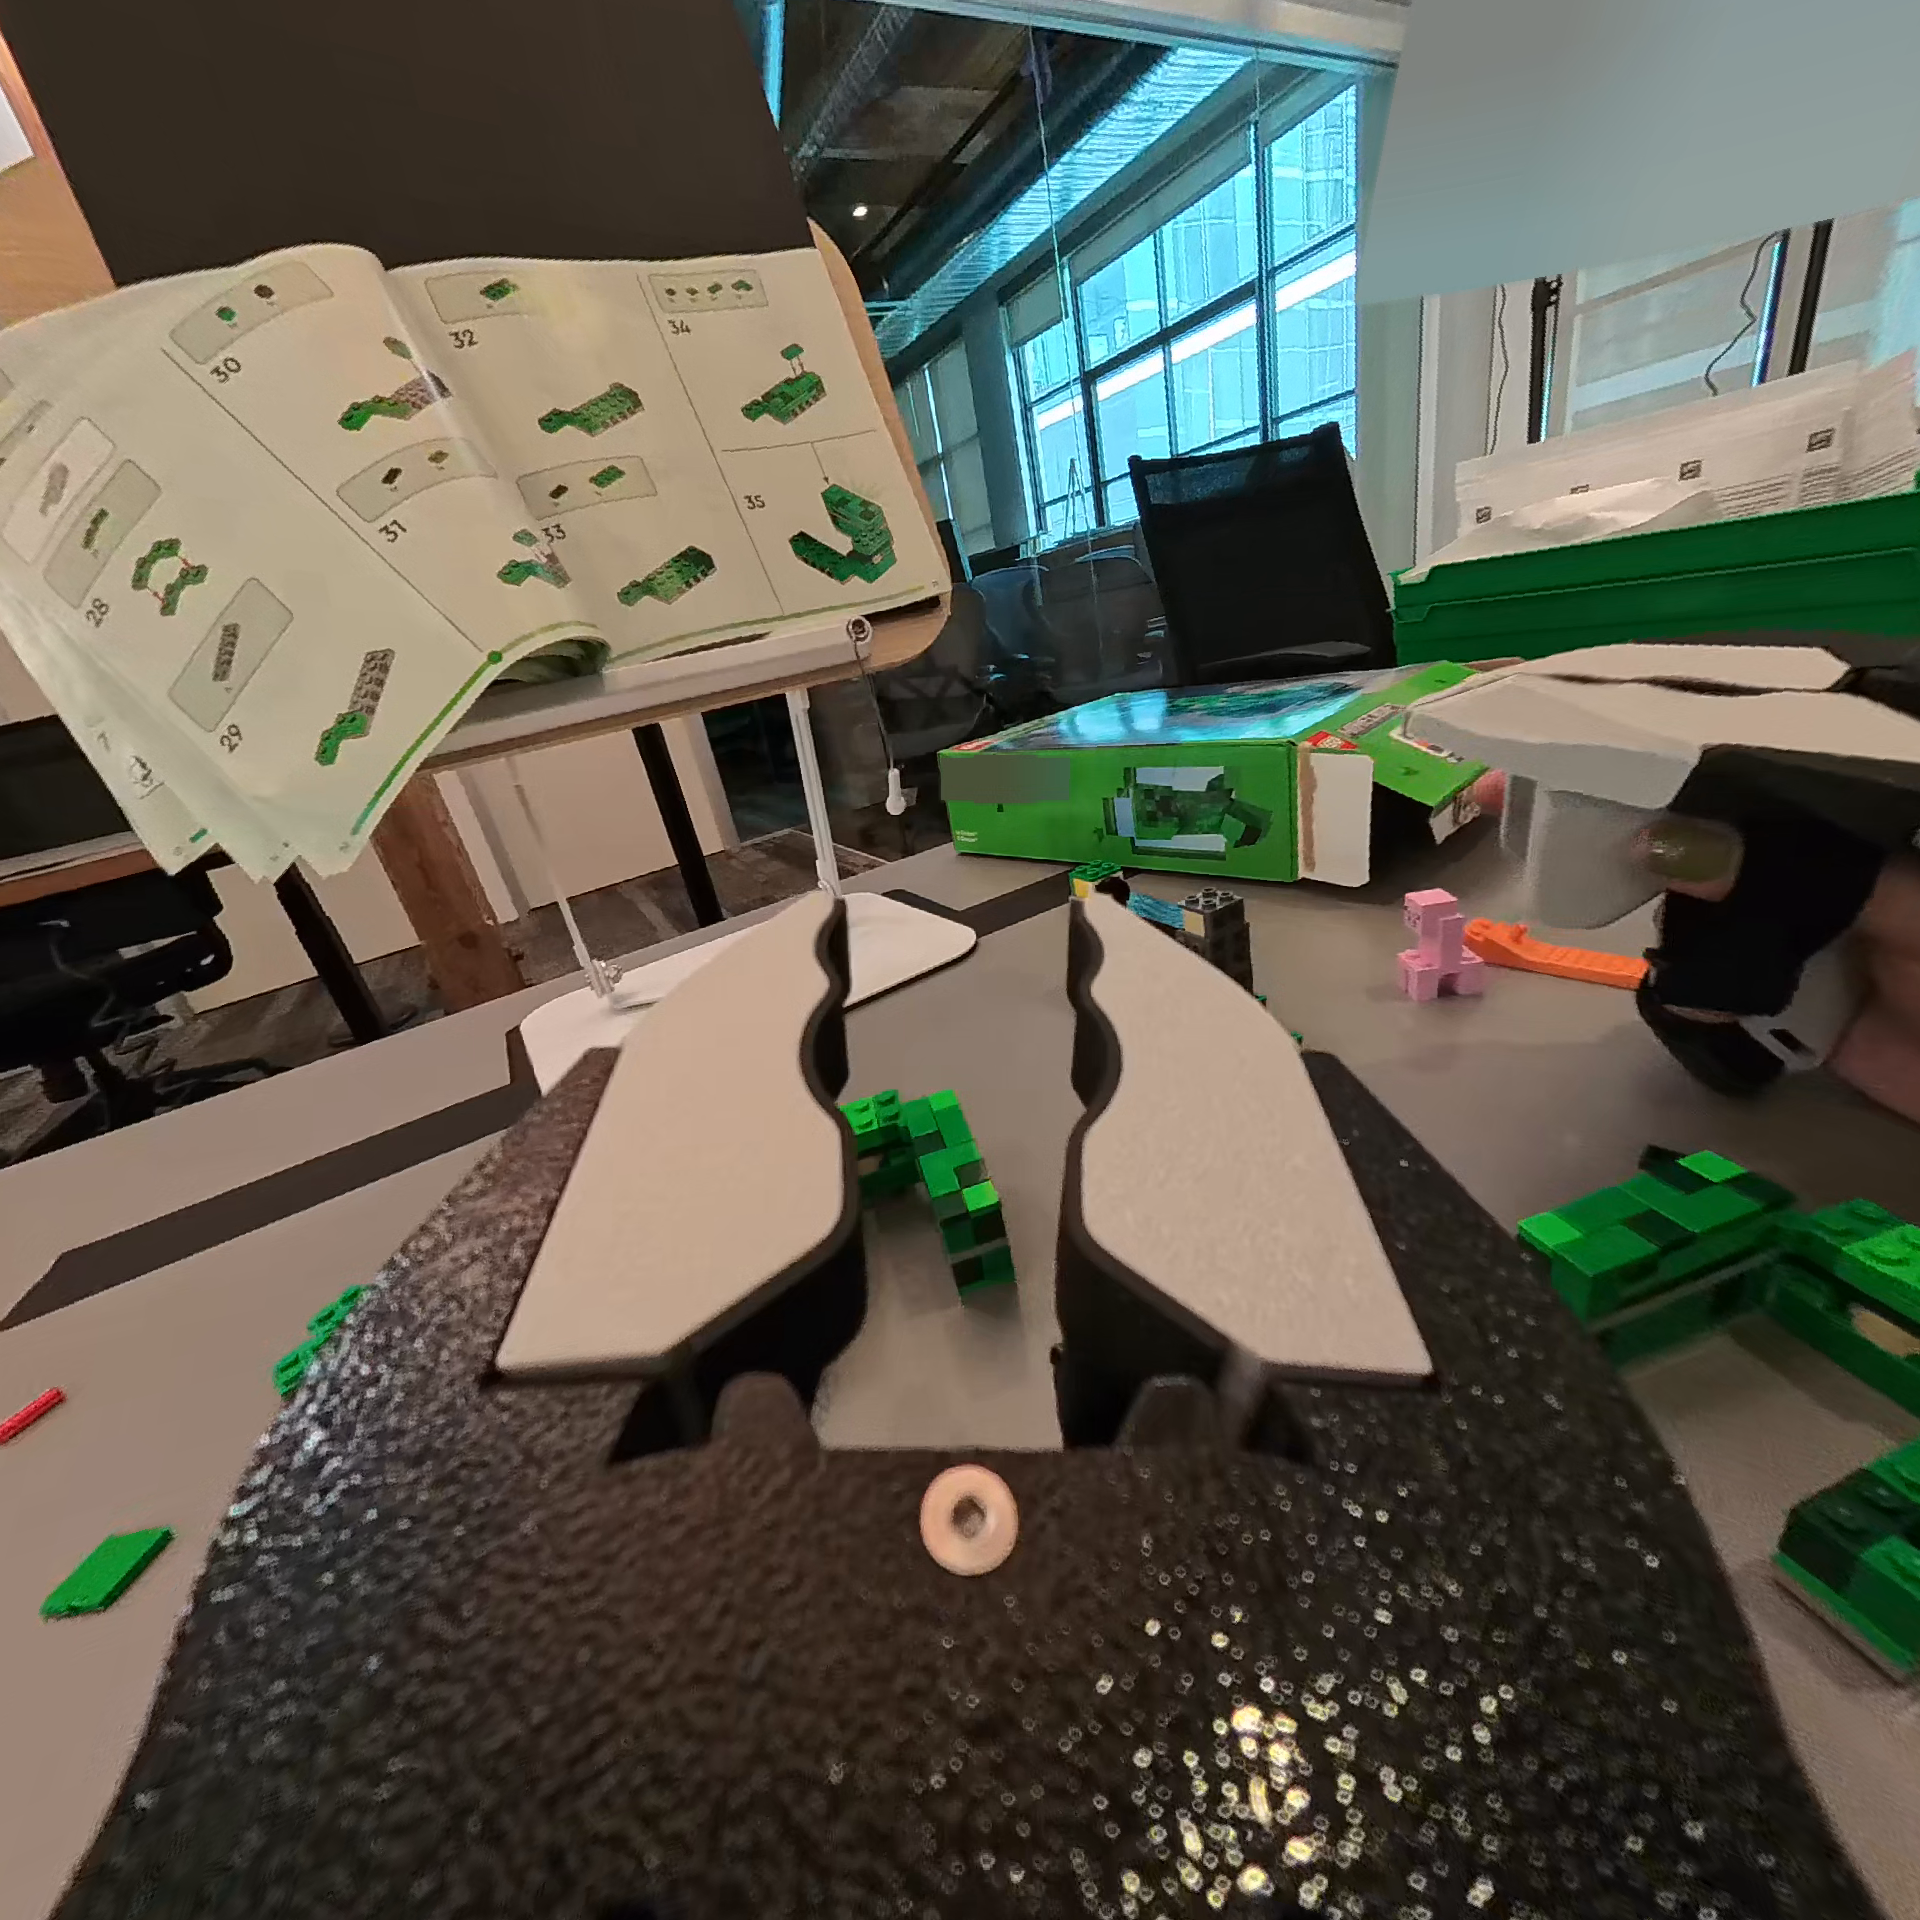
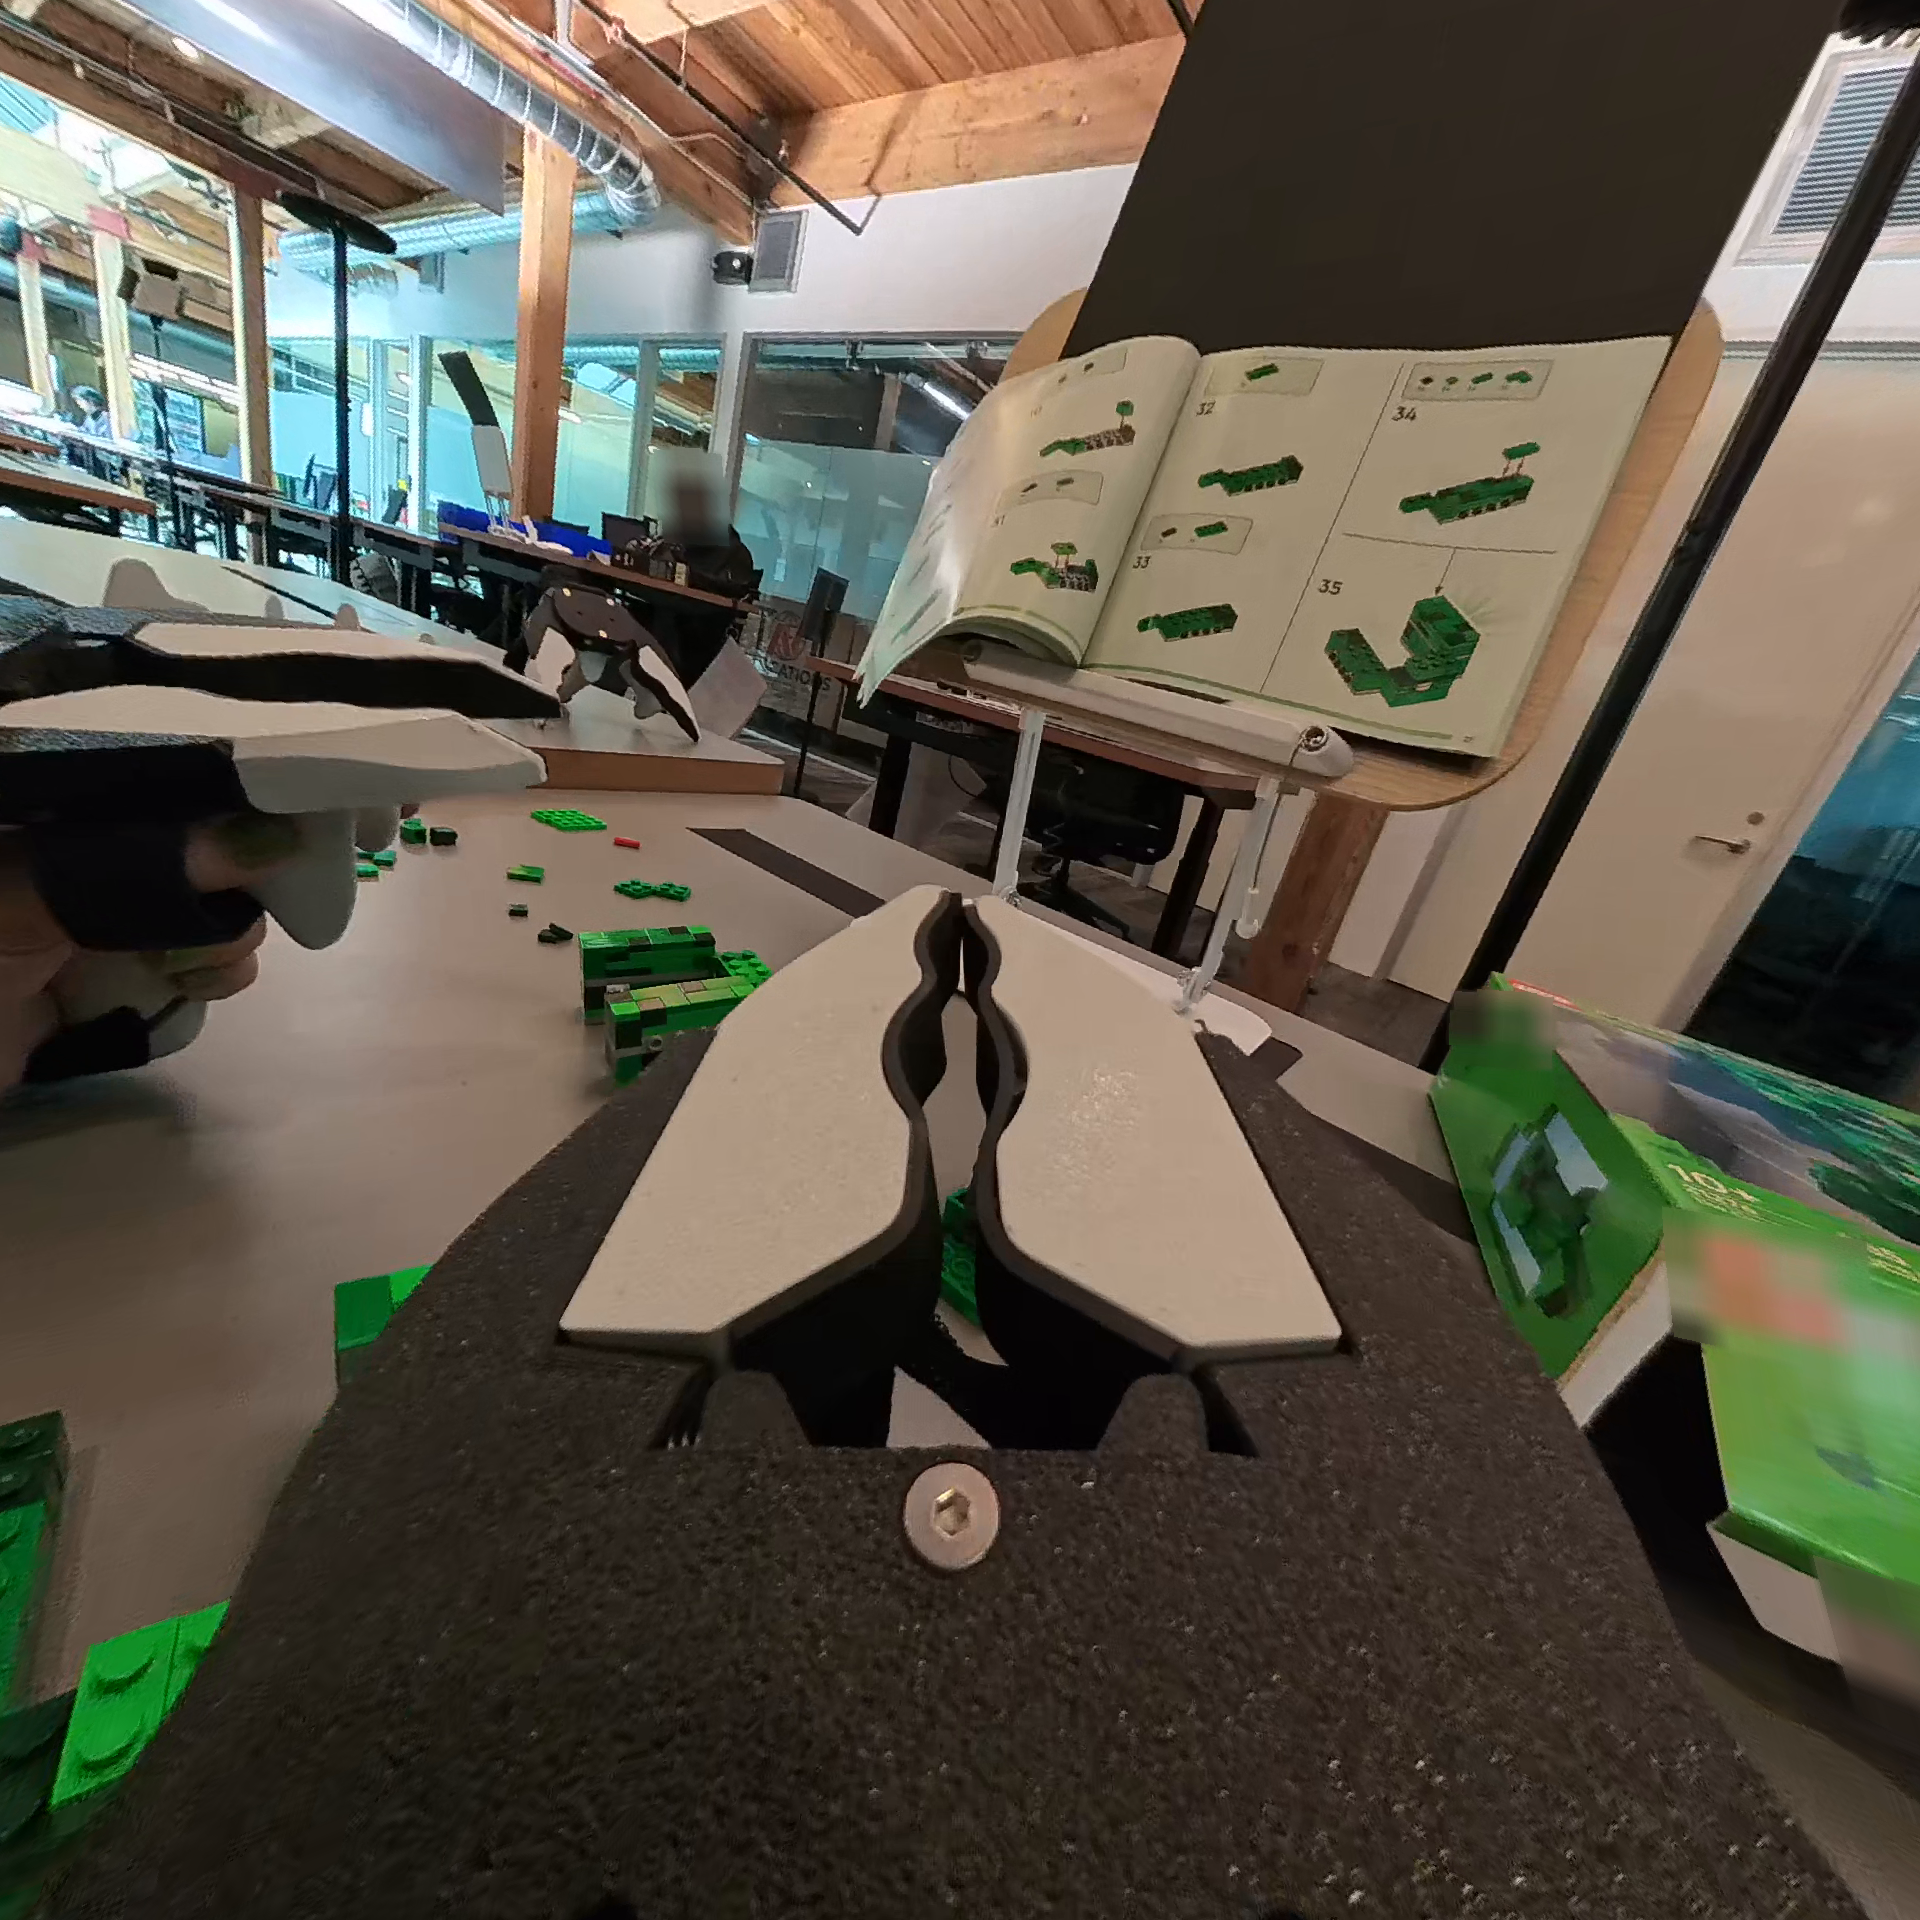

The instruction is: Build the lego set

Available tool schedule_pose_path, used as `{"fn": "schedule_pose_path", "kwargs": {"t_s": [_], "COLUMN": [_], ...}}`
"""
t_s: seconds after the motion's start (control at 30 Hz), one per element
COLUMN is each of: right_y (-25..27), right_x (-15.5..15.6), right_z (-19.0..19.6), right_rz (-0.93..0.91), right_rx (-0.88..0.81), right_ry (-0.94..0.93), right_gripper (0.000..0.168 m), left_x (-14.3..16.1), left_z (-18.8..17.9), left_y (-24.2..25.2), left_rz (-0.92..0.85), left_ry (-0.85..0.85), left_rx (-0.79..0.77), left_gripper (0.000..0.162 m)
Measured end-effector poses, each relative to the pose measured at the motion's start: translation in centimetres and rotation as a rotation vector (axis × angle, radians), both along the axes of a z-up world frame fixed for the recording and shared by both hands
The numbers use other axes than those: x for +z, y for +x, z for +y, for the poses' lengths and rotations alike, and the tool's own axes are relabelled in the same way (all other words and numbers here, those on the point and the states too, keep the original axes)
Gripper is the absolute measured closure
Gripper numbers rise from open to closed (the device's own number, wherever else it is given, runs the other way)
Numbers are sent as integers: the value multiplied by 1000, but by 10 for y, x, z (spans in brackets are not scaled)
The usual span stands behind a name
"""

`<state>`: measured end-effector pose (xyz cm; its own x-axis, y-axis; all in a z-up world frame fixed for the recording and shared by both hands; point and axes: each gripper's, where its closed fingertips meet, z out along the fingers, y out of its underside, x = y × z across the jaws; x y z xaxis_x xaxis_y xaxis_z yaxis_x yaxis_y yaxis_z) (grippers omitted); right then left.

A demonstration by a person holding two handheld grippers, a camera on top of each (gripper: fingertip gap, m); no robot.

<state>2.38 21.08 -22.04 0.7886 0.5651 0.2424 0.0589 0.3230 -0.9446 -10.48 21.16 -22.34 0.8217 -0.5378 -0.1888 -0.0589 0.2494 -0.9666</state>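
Observation:
My left gripper (image 1: pixel 956 920) is open, its fingertips well apart with nothing between them. A small green brick sub-assembly (image 1: pixel 925 1174) stands on the grey table (image 1: pixel 312 1143) below and between its fingers, not pinched. My right gripper (image 2: pixel 961 912) is shut, its pads meeting at the tips with nothing in them. A bit of green brick (image 2: pixel 961 1252) shows through the gap lower down, beneath the fingers. The right gripper also shows in the left wrist view (image 1: pixel 1455 717), and the left gripper shows in the right wrist view (image 2: pixel 540 743). A larger green build (image 1: pixel 1714 1257) lies to the right.
An open instruction booklet (image 1: pixel 468 468) rests on a stand. A green set box (image 1: pixel 1143 800) lies at the back. A pink pig figure (image 1: pixel 1439 945), an orange brick separator (image 1: pixel 1548 956) and a dark grey block (image 1: pixel 1221 925) stand near it. Loose green plates (image 2: pixel 649 890) and another green build (image 2: pixel 665 987) lie on the table. Between my right fingertips and the dark grey block (image 1: pixel 1221 925) there is roughly 9 cm.

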Motion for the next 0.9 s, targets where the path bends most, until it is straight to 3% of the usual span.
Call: {"fn": "schedule_pose_path", "kwargs": {"t_s": [0.47, 0.9], "right_y": [-4, -9], "right_x": [-6, -10], "right_z": [-2, -2], "right_rz": [-49, -84], "right_rx": [14, 21], "right_ry": [-14, -6], "right_gripper": [168, 168], "left_x": [-2, -4], "left_z": [-4, 2], "left_y": [20, -8], "left_rz": [-33, -6], "left_ry": [-37, -41], "left_rx": [-121, -49], "left_gripper": [127, 130]}}
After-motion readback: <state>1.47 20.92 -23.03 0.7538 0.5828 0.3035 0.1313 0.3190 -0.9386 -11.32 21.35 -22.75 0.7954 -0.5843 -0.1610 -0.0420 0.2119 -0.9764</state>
